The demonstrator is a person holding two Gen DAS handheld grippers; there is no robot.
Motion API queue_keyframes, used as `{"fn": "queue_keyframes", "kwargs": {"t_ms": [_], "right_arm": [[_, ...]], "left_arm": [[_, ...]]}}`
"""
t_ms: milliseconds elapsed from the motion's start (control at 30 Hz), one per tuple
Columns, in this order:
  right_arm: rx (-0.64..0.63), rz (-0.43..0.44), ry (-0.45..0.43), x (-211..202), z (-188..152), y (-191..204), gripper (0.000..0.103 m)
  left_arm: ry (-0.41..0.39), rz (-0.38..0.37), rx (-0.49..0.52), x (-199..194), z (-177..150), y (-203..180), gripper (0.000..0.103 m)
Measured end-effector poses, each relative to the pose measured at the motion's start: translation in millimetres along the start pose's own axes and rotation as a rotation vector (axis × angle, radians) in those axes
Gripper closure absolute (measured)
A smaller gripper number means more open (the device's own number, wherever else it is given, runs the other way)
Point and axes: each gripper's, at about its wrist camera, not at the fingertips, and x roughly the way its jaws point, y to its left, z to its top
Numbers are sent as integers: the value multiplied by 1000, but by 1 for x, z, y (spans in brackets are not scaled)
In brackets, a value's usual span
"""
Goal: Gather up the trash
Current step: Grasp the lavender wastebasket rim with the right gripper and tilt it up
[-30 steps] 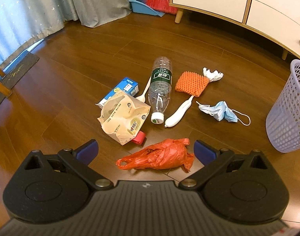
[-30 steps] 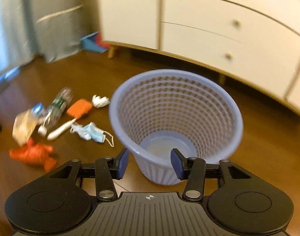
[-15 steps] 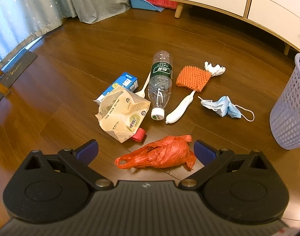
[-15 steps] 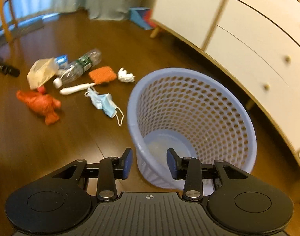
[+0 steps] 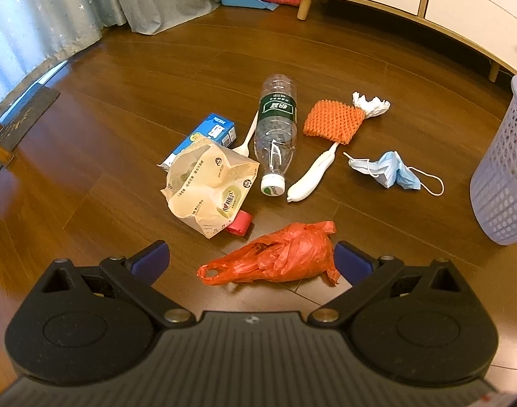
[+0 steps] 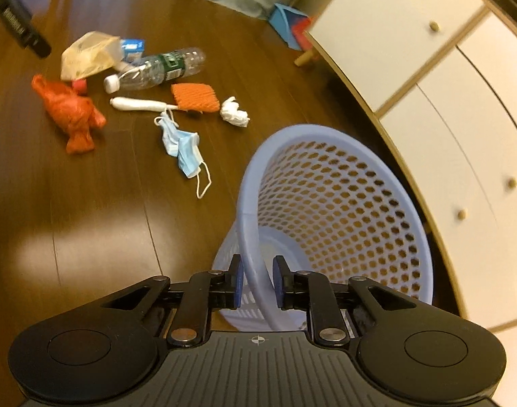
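Left wrist view: the left gripper hovers above the wooden floor with its jaws spread wide and nothing between the pads; the crumpled red plastic bag lies on the floor in the gap framed by the two fingers, not touched by either. At 12 o'clock from the bag lies a clear plastic bottle, cap toward the camera, with a white plastic spoon just beside it. At 10 o'clock sits a torn beige wrapper, partly covering a blue carton and a small red roll. At 1 o'clock lie a white foam sleeve, an orange foam net, a white tissue wad and a blue face mask. The lavender basket stands at 3 o'clock, well apart from the litter.

Right wrist view: the right gripper has its jaws narrowed around the basket's near rim, one pad outside the wall and one inside; whether the pads actually press the rim cannot be told. The basket appears tilted. The litter lies at 10 to 11 o'clock; a white drawer cabinet fills 1 to 3 o'clock
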Motion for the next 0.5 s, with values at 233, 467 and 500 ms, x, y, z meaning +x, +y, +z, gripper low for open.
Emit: {"fn": "queue_keyframes", "kwargs": {"t_ms": [233, 467, 500], "right_arm": [[-161, -34, -7, 1, -4, 17, 93], [-175, -30, -16, -1, -6, 20, 93], [-158, -29, -16, -1, -5, 20, 93]], "left_arm": [[-1, -25, 14, 5, -4, -1, 1], [5, -39, 19, 13, -8, -3, 1], [6, -40, 19, 14, -8, -4, 1]]}}
